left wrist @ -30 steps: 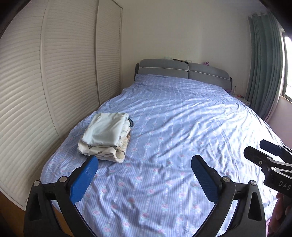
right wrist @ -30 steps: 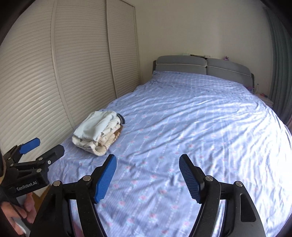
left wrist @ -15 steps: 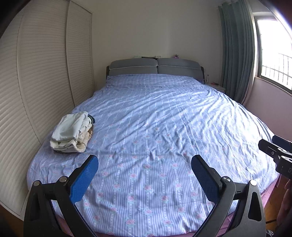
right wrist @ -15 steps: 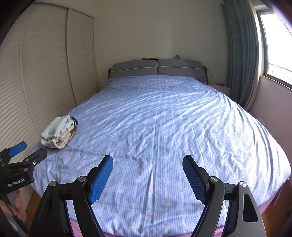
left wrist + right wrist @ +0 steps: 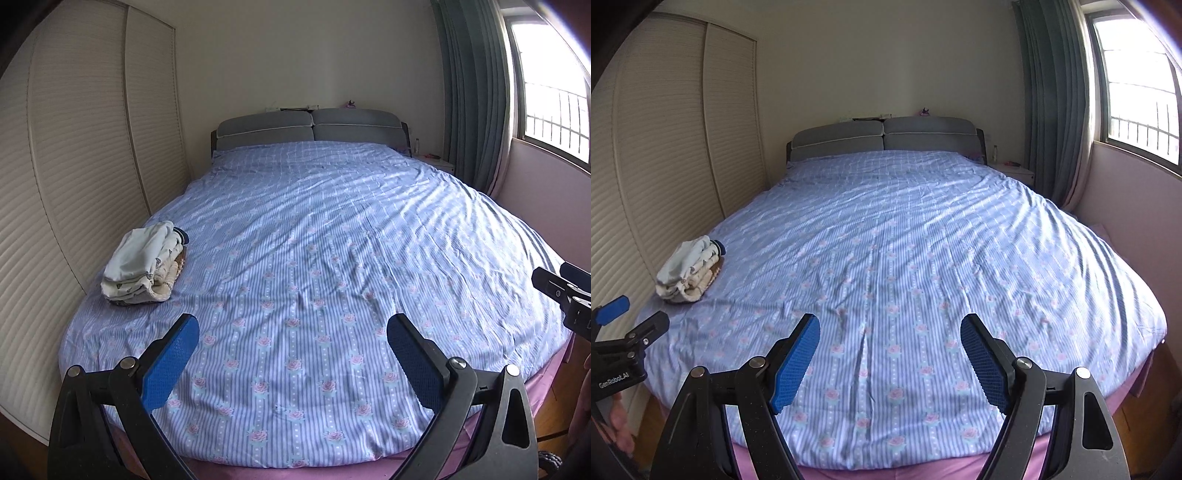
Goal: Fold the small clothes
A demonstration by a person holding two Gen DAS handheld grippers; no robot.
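Both grippers — left (image 5: 293,354) and right (image 5: 890,350) — are held apart and empty; the folded stack (image 5: 144,264) could be toppled by a careless pass.

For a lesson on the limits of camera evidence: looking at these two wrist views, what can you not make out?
- Pile of folded clothes: how many garments is unclear in both views; the layers hide each other.
- Small items on the headboard ledge: too small to identify.
- Right gripper in the left wrist view: cut off by the edge.
- Floor beside the bed: hidden by it.
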